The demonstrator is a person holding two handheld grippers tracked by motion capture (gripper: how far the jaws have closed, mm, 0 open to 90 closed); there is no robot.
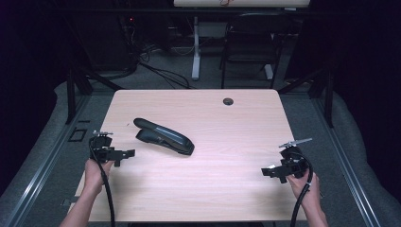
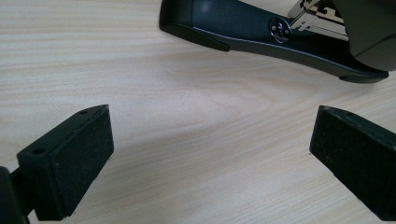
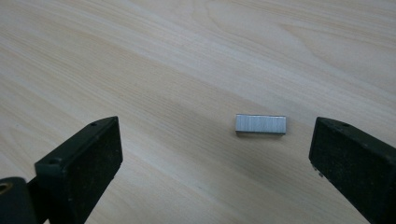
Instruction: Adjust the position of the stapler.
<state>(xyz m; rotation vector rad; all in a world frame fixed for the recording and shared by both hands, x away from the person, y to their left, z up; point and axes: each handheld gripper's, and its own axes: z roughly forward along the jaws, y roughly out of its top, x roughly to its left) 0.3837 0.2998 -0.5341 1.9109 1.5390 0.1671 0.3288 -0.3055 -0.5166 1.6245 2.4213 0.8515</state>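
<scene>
A black stapler [image 1: 163,136] lies left of centre on the light wooden table [image 1: 213,189], set at a slant. In the left gripper view the stapler [image 2: 261,35] lies just beyond the jaws, with its metal staple channel [image 2: 317,21] showing under the raised top. My left gripper [image 1: 124,157] hovers at the table's left edge, pointing toward the stapler, and my left gripper [image 2: 210,126] is open with bare wood between the jaws. My right gripper [image 1: 273,175] sits near the right front, and my right gripper [image 3: 212,135] stands open. A small silver strip of staples [image 3: 260,125] lies flat between its jaws, nearer the right one, untouched.
A round cable hole [image 1: 228,101] sits near the table's far edge. Beyond the table stand a dark chair [image 1: 250,45] and a white desk leg [image 1: 196,47], with cables on the floor. Metal rails run along both sides of the table.
</scene>
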